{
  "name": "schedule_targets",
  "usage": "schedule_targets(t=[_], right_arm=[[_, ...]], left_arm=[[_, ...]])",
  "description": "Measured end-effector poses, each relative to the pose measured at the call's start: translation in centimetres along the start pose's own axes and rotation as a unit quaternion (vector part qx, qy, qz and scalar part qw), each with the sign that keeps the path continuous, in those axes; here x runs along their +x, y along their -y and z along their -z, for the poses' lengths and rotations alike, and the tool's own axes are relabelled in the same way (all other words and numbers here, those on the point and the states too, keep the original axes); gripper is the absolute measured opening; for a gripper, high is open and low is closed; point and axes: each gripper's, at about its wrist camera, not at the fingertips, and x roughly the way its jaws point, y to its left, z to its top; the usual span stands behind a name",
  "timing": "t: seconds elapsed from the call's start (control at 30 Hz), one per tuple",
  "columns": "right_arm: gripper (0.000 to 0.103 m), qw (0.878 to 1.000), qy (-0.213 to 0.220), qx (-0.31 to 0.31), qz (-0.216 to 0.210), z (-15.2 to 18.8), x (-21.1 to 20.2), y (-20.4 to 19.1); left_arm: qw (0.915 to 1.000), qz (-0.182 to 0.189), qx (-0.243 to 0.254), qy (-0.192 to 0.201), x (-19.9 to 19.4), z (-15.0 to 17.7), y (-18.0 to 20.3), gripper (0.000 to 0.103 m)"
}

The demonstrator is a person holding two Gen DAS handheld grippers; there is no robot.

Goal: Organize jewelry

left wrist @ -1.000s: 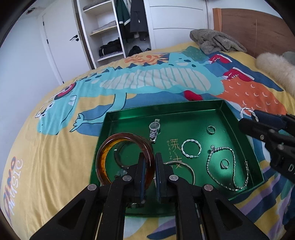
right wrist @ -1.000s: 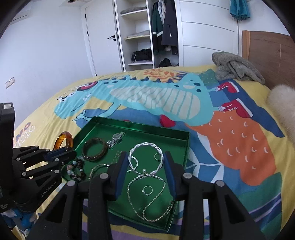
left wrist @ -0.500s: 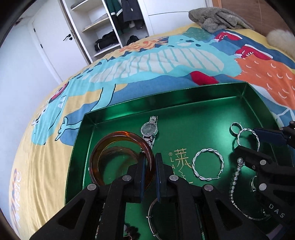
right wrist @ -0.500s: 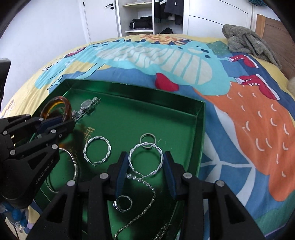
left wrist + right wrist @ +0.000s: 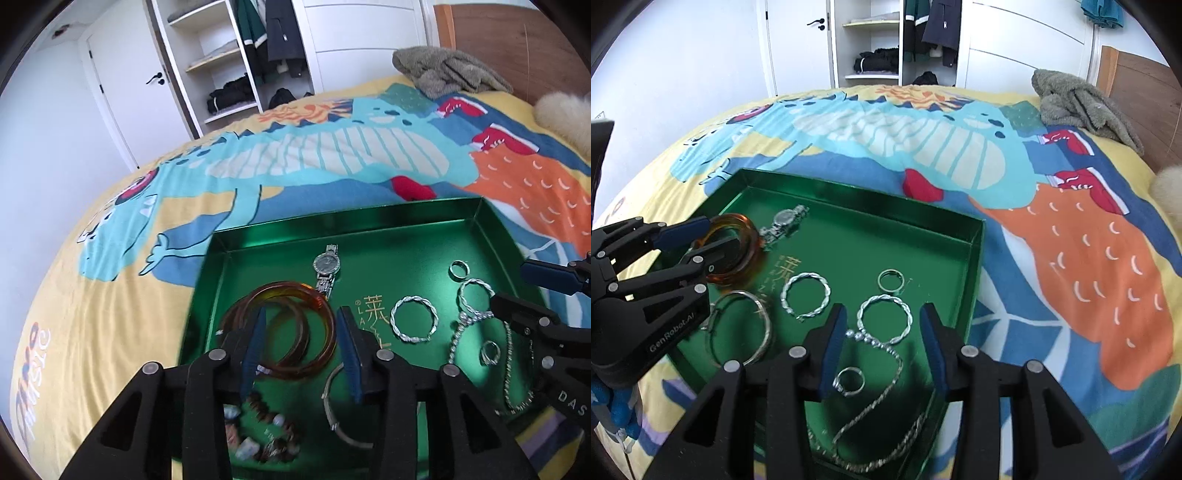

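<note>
A green tray (image 5: 351, 218) (image 5: 857, 192) lies on the bed and holds the jewelry. My left gripper (image 5: 301, 347) (image 5: 716, 236) hangs over its left part, its jaws opening. The amber bangle (image 5: 321, 314) (image 5: 753, 240) rests on the tray floor over a darker bangle, its right rim between the pads, which stand clear of it. My right gripper (image 5: 882, 336) (image 5: 511, 284) is low over the tray's right side. A twisted silver hoop (image 5: 884, 297) (image 5: 476, 282) lies between its fingertips with a small gap on each side.
Also in the tray are a watch (image 5: 327, 266), a second twisted hoop (image 5: 785, 295), a small ring (image 5: 881, 280), a stone ring (image 5: 849, 382), a beaded chain (image 5: 897, 365), a silver bangle (image 5: 768, 328) and a bead bracelet (image 5: 258, 435). A grey garment (image 5: 1082, 103) lies by the headboard.
The left jaws, shut on the amber bangle before, have spread and the bangle now lies in the tray. The right gripper has come down into the tray with the hoop.
</note>
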Motion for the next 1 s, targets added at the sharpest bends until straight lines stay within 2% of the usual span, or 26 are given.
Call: schedule_targets(t=[0.07, 0.13, 0.23, 0.3, 0.4, 0.5, 0.7, 1.0], right_arm=[[0.040, 1.000, 0.004, 0.002, 0.005, 0.1, -1.4, -0.1], [0.040, 1.000, 0.014, 0.007, 0.004, 0.3, -3.3, -0.3], [0.040, 0.999, 0.030, 0.014, 0.002, 1.0, -6.2, -0.7], [0.040, 0.999, 0.039, 0.018, -0.001, 1.9, -8.4, -1.1], [0.040, 0.998, 0.051, 0.020, -0.002, 3.3, -11.1, -1.8], [0.041, 0.998, 0.061, 0.023, -0.008, 5.1, -13.8, -2.7], [0.041, 0.997, 0.071, 0.028, -0.008, 8.8, -18.3, -4.1], [0.041, 0.995, 0.089, 0.034, -0.011, 13.4, -23.5, -6.7]], left_arm=[[0.9999, 0.001, -0.007, 0.007, -1.9, 0.4, -0.7, 0.042], [0.9997, -0.004, -0.013, 0.019, -4.2, 0.8, -1.4, 0.052], [0.9988, -0.007, -0.027, 0.041, -8.0, 1.9, -2.4, 0.058], [0.9982, -0.009, -0.036, 0.048, -10.3, 2.7, -2.9, 0.061], [0.9968, -0.009, -0.048, 0.064, -13.8, 4.5, -3.4, 0.073], [0.9952, -0.012, -0.056, 0.079, -16.9, 6.6, -3.7, 0.080], [0.9917, -0.025, -0.083, 0.095, -21.6, 11.0, -4.5, 0.085], [0.9896, -0.036, -0.096, 0.101, -26.3, 15.5, -6.3, 0.085]])
